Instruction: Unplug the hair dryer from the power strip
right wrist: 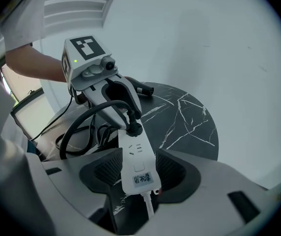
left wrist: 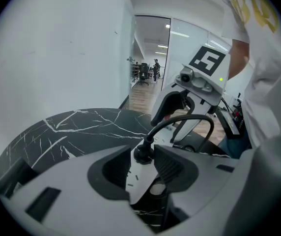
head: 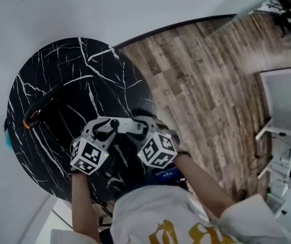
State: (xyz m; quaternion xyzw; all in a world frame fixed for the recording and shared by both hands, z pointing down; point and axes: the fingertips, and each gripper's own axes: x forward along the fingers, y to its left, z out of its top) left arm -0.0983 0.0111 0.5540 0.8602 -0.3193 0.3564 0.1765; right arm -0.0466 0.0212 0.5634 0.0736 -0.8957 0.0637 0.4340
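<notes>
A white power strip [head: 128,126] lies on the round black marble table [head: 59,75], near its front edge. The hair dryer's black plug [left wrist: 143,153] sits in the strip's end socket, and its black cord [right wrist: 81,124] loops off the table. The black hair dryer [head: 37,112] with an orange ring rests at the table's left. My left gripper [left wrist: 139,163] straddles the plug; the right pad is close to it and a gap shows on the left. My right gripper [right wrist: 139,173] straddles the strip's [right wrist: 138,163] labelled end, with gaps on both sides.
The table stands against a white wall [head: 44,9]. Wood floor [head: 206,85] lies to the right, with a white desk [head: 288,105] beyond. The strip's white lead [right wrist: 149,208] runs under my right gripper. The person's white shirt [head: 161,217] is close behind the table edge.
</notes>
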